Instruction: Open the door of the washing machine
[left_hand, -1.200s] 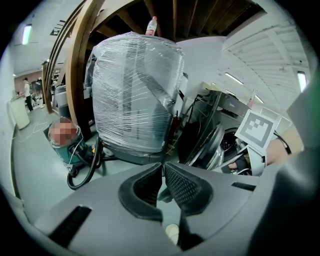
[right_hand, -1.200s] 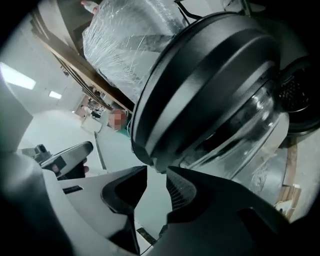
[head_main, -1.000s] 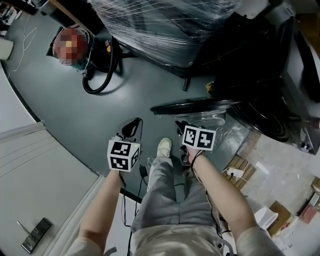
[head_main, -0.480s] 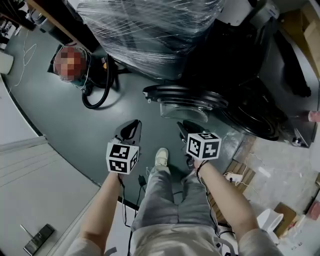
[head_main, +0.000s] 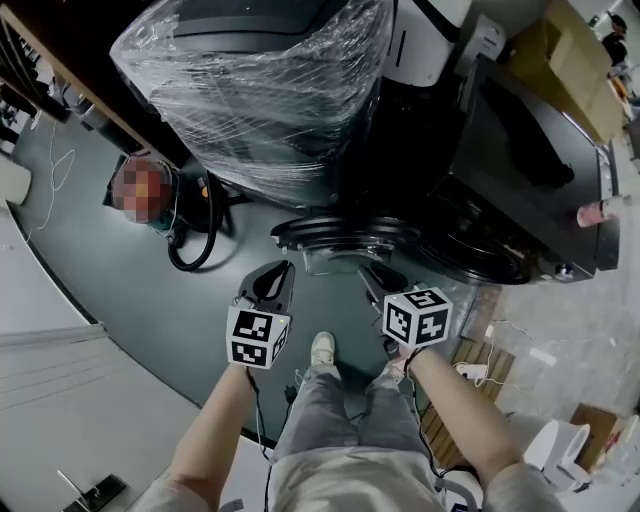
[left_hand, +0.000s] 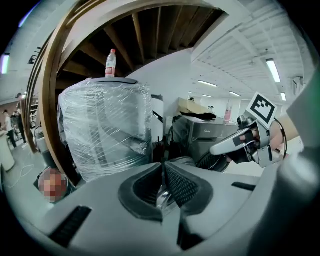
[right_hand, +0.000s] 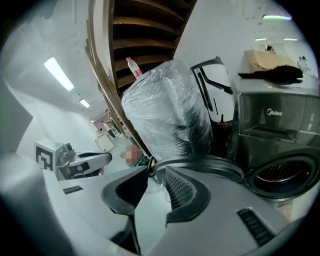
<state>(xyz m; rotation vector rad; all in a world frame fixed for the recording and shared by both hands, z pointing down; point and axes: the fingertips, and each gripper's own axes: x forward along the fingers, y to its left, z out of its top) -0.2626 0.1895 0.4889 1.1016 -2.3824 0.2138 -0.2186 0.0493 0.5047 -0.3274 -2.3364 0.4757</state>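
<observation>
Lifting left gripper (head_main: 266, 282), jaws closed, and right gripper (head_main: 380, 277), jaws parted and empty, off the already open door (head_main: 345, 237) of the washing machine (head_main: 540, 180).

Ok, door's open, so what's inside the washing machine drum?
Through the port of the washing machine, only bare perforated drum wall shows, no laundry there. The lower part is covered by the right gripper, so that's unknown.

Head camera looks steeply down from above onto the left gripper (head_main: 270, 280) and right gripper (head_main: 378, 278), with the washing machine door (head_main: 345, 238) just ahead of their tips. Each gripper camera sits close behind its own jaws, facing forward; both share the plastic-wrapped appliance (left_hand: 105, 130) beyond them
</observation>
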